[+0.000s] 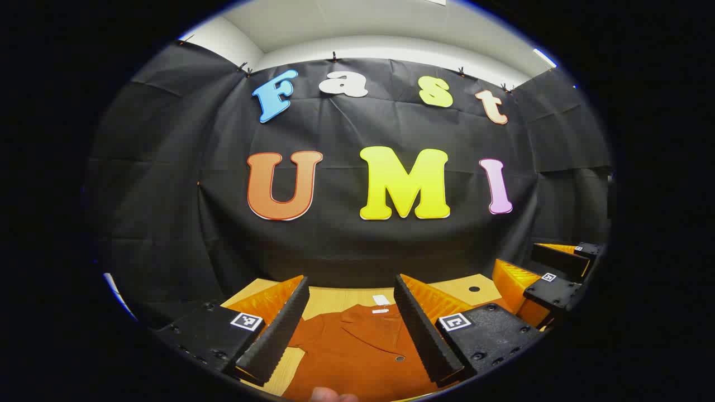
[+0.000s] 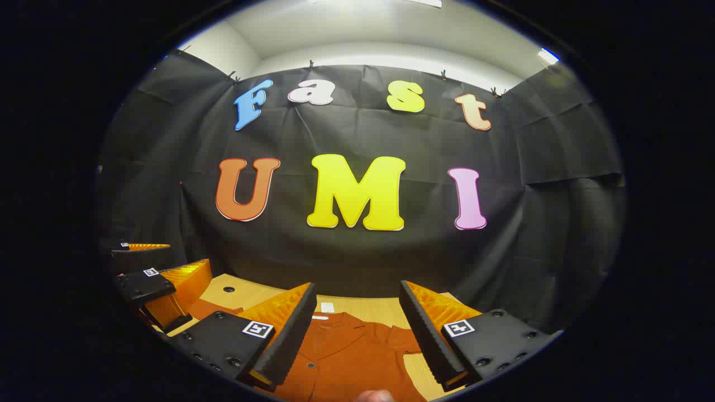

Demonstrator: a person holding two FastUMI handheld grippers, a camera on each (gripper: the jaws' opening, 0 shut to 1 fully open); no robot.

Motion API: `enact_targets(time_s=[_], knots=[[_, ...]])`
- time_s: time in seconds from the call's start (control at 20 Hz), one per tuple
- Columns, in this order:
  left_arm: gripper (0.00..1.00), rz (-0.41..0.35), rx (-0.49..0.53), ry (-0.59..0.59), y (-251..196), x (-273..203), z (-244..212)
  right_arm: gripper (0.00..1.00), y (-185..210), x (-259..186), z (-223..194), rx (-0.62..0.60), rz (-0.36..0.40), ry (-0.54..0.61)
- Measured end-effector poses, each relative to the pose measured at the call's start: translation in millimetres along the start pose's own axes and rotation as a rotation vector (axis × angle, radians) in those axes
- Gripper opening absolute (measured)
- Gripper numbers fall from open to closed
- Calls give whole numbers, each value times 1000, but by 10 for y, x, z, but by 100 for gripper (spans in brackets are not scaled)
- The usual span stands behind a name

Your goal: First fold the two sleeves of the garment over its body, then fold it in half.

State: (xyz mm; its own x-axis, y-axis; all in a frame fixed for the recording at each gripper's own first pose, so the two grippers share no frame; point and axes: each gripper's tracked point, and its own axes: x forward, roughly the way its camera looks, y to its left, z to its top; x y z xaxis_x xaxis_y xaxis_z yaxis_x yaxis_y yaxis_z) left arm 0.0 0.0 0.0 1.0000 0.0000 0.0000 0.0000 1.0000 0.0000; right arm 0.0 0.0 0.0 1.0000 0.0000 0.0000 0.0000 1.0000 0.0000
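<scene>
A rust-orange collared shirt (image 1: 357, 349) lies flat on the wooden table (image 1: 335, 296), collar toward the wall. My left gripper (image 1: 352, 329) hovers open above its collar area, nothing between the fingers. In the right gripper view the same shirt (image 2: 346, 357) shows a button and collar, and my right gripper (image 2: 354, 335) is open over it, holding nothing. The right gripper (image 1: 550, 279) appears at the far right of the left gripper view; the left gripper (image 2: 151, 279) appears at the far left of the right gripper view. The sleeves are mostly hidden.
A small white tag (image 1: 381, 300) lies on the table beyond the collar. The table has round cable holes (image 1: 473, 288) near the black cloth wall (image 1: 357, 234), which closes off the back. A fingertip (image 1: 329, 395) peeks in at the bottom edge.
</scene>
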Motion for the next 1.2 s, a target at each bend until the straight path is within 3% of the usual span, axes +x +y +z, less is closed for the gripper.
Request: enact_targets(time_s=[1.2], knots=[[99, 20, 2, 5, -10, 119, -23, 94, -176, 128, -13, 11, -11, 5]])
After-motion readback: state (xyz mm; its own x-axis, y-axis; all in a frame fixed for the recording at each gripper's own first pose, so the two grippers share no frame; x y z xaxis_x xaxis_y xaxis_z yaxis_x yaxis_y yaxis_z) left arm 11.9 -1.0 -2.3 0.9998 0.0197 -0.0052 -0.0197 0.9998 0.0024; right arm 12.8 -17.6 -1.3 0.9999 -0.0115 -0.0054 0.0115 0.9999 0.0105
